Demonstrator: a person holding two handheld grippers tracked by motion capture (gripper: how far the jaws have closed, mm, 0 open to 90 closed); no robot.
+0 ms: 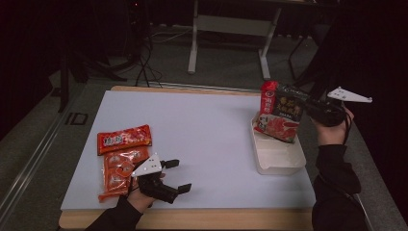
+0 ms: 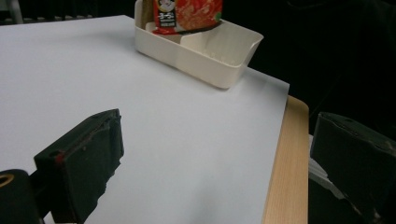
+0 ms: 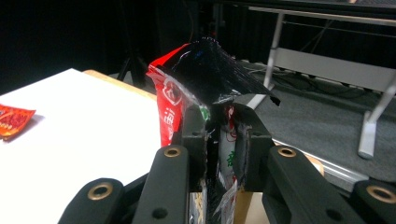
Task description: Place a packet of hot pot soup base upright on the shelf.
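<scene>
Red-and-black food packet (image 1: 280, 113): a glossy, crinkled foil pouch, held tilted at the right of the high view, its lower edge dipping into the far end of the cream plastic tray (image 1: 279, 156). The right gripper (image 1: 308, 107) pinches the packet's upper right edge. The right gripper view adds what the high view cannot: the two black jaws stand narrow and pressed on the creased foil, the packet (image 3: 205, 70) rising above them. The left gripper view, looking across the table, shows the tray (image 2: 219, 60) as a smooth, thin-walled box with an inner divider, the packet's printed lower part (image 2: 187, 14) inside it. The left gripper (image 1: 177, 175) rests at lower left of the high view, jaws wide with nothing between them. Beside it lie two flat orange-red snack packets (image 1: 122, 154). The white sheet (image 1: 202, 139) is matt over a pale wooden tabletop (image 2: 285, 177).
</scene>
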